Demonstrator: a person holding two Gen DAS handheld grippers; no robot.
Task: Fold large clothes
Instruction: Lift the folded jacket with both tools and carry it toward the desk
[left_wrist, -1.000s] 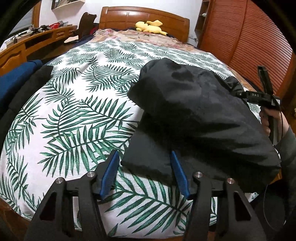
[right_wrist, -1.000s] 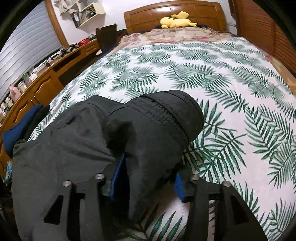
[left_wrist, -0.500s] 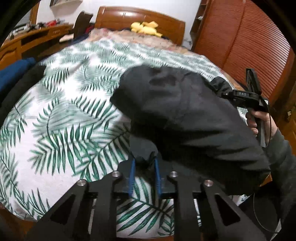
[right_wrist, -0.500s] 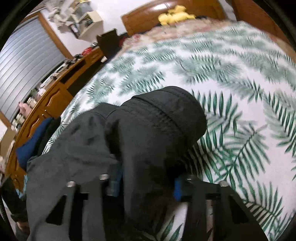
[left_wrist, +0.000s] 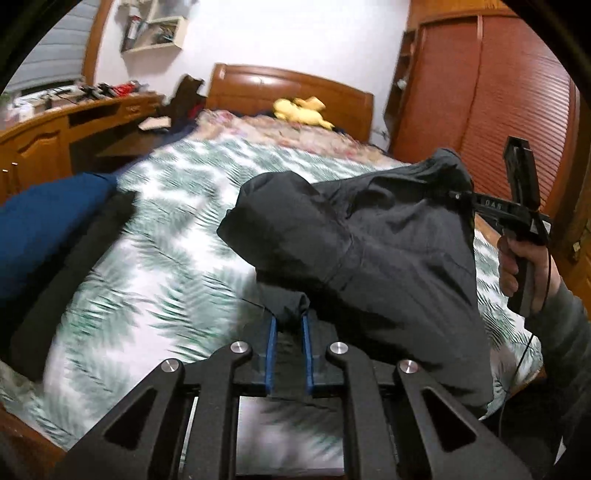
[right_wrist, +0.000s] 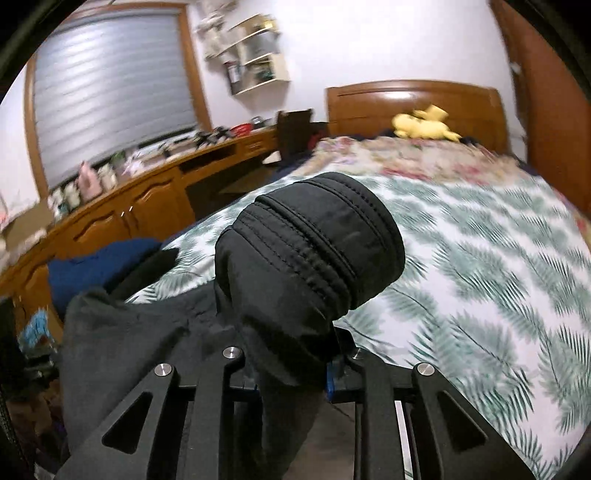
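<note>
Two grippers hold one large black padded jacket (left_wrist: 388, 251) lifted off the wide bed with the green palm-leaf cover (left_wrist: 177, 236), most likely so the garment hangs free and can be laid down again flatter for a fold. The bed is by far the biggest surface, and most of its cover beyond the jacket lies bare toward the wooden headboard (left_wrist: 288, 88), which gives ample room to spread the fabric forward. A dark blue folded cloth (left_wrist: 48, 229) with a black garment (left_wrist: 74, 269) beside it takes up the bed's left edge, so room on that side is tighter. On the right a red-brown slatted wardrobe (left_wrist: 517, 118) stands close to the bed, and a long wooden desk (right_wrist: 122, 214) runs along the left wall. A yellow plush toy (left_wrist: 299, 110) sits at the headboard, well apart from the work.

The jacket's bulk sags between the two holds, its lower part seemingly draping past the near edge of the bed. The left gripper (left_wrist: 288, 332) has its blue fingers (left_wrist: 272, 343) closed on a bunched hem corner. The right gripper (right_wrist: 291, 373) clamps fabric just below a ribbed, stitched cuff (right_wrist: 317, 243), which stands up over the fingers and hides them almost wholly.
</note>
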